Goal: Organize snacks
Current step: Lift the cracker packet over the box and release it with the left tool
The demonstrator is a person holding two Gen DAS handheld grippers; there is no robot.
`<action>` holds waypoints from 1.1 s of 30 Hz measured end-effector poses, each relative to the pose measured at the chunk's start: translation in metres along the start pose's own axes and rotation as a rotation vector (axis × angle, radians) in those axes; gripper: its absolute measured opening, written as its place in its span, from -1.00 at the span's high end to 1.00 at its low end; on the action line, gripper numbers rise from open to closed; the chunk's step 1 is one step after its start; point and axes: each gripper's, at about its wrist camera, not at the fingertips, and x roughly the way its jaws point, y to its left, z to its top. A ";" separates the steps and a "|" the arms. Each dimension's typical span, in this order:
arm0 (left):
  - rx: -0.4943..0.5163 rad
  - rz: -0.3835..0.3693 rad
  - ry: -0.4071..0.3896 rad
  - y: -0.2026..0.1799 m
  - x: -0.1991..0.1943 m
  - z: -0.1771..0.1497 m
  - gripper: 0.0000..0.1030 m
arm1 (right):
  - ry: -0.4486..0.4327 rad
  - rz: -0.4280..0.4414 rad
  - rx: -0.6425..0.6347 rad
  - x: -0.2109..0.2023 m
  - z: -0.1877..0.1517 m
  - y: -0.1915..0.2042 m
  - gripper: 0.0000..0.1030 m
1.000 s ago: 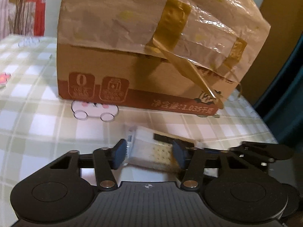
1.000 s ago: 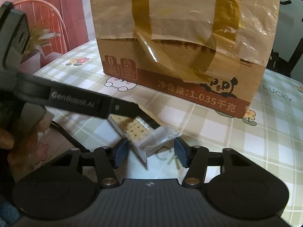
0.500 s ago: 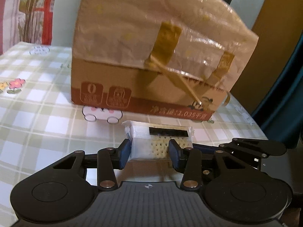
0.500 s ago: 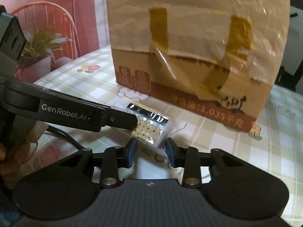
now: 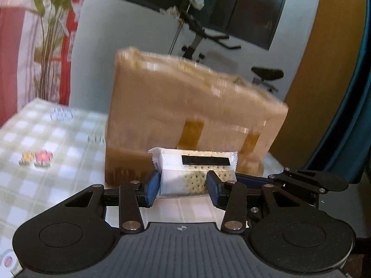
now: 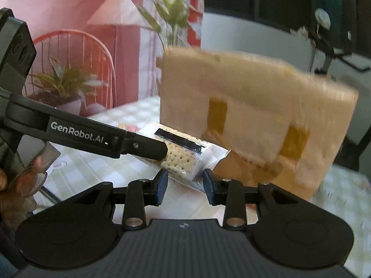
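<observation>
In the left wrist view, the left gripper [image 5: 183, 186] is clamping a cracker packet [image 5: 193, 170] between its blue pads, one pad pressing each side. The packet is sitting level at the twelve o'clock end of the fingers, its black strip facing up. A second ago the pads were standing wider around the packet as it lay on the checked tablecloth [image 5: 58, 153]; now the packet is hanging clear of the cloth. The cardboard box [image 5: 192, 120], blurred, is standing beyond it at twelve o'clock and appearing lower in the view than before, with a wall and an exercise bike [image 5: 204, 37] showing above it. The right gripper's linkage is showing at three o'clock.

In the right wrist view, the right gripper [image 6: 184, 185] is pinching the near end of the same packet [image 6: 183, 155], which is slanting up toward ten o'clock. Its pads were apart around that end a second ago. The left gripper's finger [image 6: 143, 149] is reaching in from nine o'clock onto the packet's far side, and a person's hand [image 6: 14, 185] is showing at eight o'clock. The box is lying from twelve to two o'clock.
</observation>
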 end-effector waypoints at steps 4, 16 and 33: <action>0.034 0.006 -0.054 -0.007 -0.012 0.024 0.09 | -0.060 0.001 -0.047 -0.012 0.024 0.002 0.30; 0.022 -0.017 -0.135 -0.007 0.009 0.116 0.09 | -0.184 -0.021 -0.132 -0.010 0.116 -0.025 0.30; 0.038 0.090 0.017 0.020 0.098 0.150 0.09 | -0.015 -0.050 -0.120 0.095 0.152 -0.086 0.30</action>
